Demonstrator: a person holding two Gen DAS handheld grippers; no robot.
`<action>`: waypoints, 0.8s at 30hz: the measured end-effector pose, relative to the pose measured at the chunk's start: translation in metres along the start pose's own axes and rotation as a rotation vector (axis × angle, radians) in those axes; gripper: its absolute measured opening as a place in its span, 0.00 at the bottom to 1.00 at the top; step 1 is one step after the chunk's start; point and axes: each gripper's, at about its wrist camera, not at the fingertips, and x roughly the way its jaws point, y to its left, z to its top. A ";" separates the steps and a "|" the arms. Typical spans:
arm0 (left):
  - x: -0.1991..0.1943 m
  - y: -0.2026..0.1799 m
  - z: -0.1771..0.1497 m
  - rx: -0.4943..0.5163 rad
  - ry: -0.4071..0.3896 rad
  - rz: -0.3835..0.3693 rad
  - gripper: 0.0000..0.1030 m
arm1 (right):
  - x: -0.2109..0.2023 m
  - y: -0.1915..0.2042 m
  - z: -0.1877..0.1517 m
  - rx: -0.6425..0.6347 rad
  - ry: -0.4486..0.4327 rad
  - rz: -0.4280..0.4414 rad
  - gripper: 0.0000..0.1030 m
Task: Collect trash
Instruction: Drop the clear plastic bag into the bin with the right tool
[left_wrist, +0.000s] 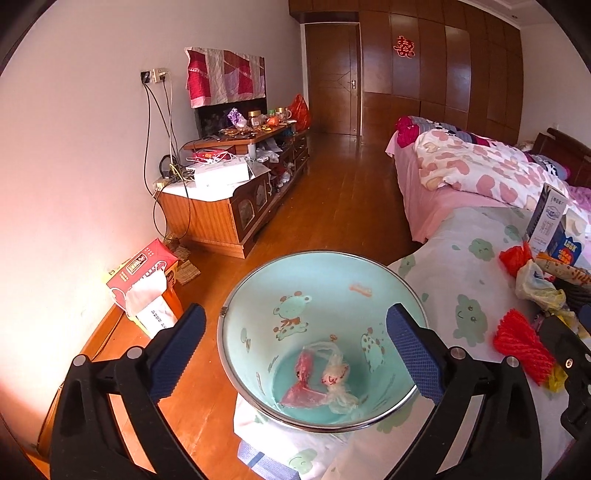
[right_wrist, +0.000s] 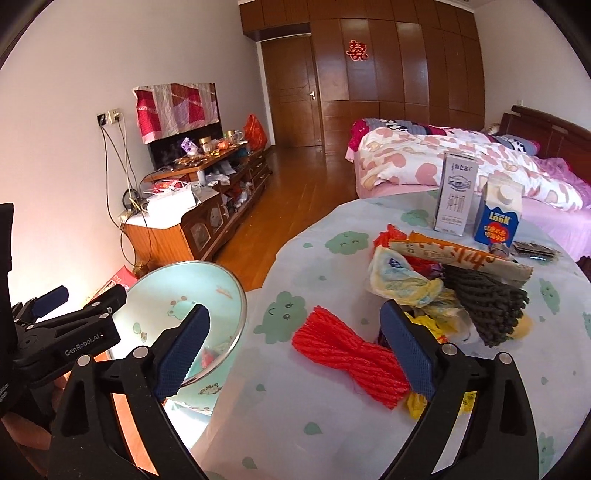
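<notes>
Carton (right_wrist: 498, 216) reads "LOOK"; left claw (left_wrist: 301, 354) "GenRobot.AI", right claw (right_wrist: 299, 356), both wide apart, empty.

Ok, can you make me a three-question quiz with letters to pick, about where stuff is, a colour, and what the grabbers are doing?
1. Where is the red mesh bundle?
A. in the bin
B. on the table
C. on the bed

2. What colour is the bin inside?
A. light green
B. black
C. orange

3. How are the right tongs?
A. shut on a carton
B. shut, empty
C. open

Answers: 1 B, it lies on the tablecloth. 2 A, its wall is pale green with cartoon animals. 3 C, the fingers stand apart, holding nothing.
</notes>
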 end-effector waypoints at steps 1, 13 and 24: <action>-0.003 -0.003 0.000 0.003 -0.003 -0.008 0.94 | -0.003 -0.004 -0.001 0.007 -0.003 -0.001 0.91; -0.033 -0.024 -0.006 0.030 -0.022 -0.064 0.94 | -0.030 -0.025 -0.009 0.042 -0.025 -0.029 0.91; -0.048 -0.048 -0.018 0.079 -0.024 -0.093 0.94 | -0.047 -0.050 -0.020 0.083 -0.029 -0.053 0.91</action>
